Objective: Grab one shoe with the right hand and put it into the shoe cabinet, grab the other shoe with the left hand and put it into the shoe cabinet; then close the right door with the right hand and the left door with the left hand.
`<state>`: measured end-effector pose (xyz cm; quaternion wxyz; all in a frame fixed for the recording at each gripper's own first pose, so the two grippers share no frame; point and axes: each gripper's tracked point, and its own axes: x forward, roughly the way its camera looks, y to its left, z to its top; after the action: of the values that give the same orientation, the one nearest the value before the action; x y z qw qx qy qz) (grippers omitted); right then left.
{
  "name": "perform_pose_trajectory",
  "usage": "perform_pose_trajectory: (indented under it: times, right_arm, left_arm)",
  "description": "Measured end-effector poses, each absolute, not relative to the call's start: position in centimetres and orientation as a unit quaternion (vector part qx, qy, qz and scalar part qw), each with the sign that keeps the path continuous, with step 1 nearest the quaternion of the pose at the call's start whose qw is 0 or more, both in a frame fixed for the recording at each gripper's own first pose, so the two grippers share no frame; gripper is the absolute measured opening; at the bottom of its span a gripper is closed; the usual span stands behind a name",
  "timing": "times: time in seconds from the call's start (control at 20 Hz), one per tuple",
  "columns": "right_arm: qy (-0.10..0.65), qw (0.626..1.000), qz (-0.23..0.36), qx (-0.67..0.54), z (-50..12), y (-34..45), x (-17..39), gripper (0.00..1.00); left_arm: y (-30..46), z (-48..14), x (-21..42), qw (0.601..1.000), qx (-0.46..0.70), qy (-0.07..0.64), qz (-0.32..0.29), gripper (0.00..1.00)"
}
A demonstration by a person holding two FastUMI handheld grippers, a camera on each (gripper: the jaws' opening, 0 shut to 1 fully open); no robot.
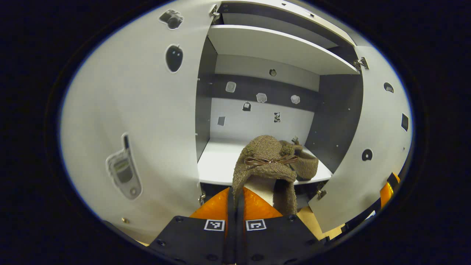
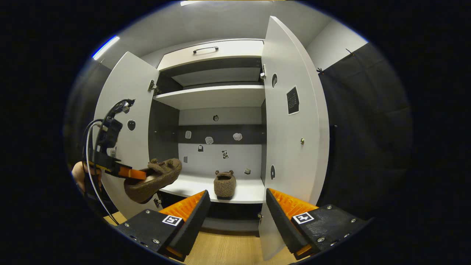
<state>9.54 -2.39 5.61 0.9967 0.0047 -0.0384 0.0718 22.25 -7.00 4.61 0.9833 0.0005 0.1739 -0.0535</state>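
Note:
My left gripper (image 1: 235, 195) is shut on the rim of a brown fuzzy shoe with a small bow (image 1: 266, 167), held just in front of the shoe cabinet's lower shelf (image 1: 217, 162). The other brown shoe (image 1: 307, 165) lies on that shelf behind it, toward the right. In the right gripper view, the left gripper (image 2: 136, 173) carries its shoe (image 2: 158, 180) by the left door (image 2: 125, 103), and the second shoe (image 2: 224, 184) rests on the shelf. My right gripper (image 2: 237, 193) is open and holds nothing, set back from the cabinet.
Both cabinet doors stand wide open; the right door (image 2: 290, 147) swings out toward my right gripper. An upper shelf (image 2: 213, 95) and a drawer with a handle (image 2: 205, 49) sit above. Wooden floor (image 2: 228, 246) lies below. A hand (image 2: 79, 173) holds the left gripper.

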Motion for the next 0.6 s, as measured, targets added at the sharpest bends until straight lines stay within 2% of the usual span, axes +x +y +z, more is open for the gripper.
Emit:
perform_pose_trajectory:
  times: [0.2,0.35,0.6]
  right_arm:
    - [-0.034,0.997,0.063,0.009,5.5,-3.0,9.8,0.93]
    - [-0.031,0.998,0.056,0.014,5.4,-3.3,10.1,0.93]
    - [-0.021,0.998,0.051,0.015,4.8,-3.5,10.6,0.93]
  left_arm:
    - [-8.8,7.9,28.2,0.984,-0.048,0.159,-0.064,0.07]
    - [-9.1,9.3,32.9,0.986,-0.033,0.153,-0.052,0.07]
    - [-10.3,5.2,38.1,0.977,-0.046,0.199,-0.058,0.06]
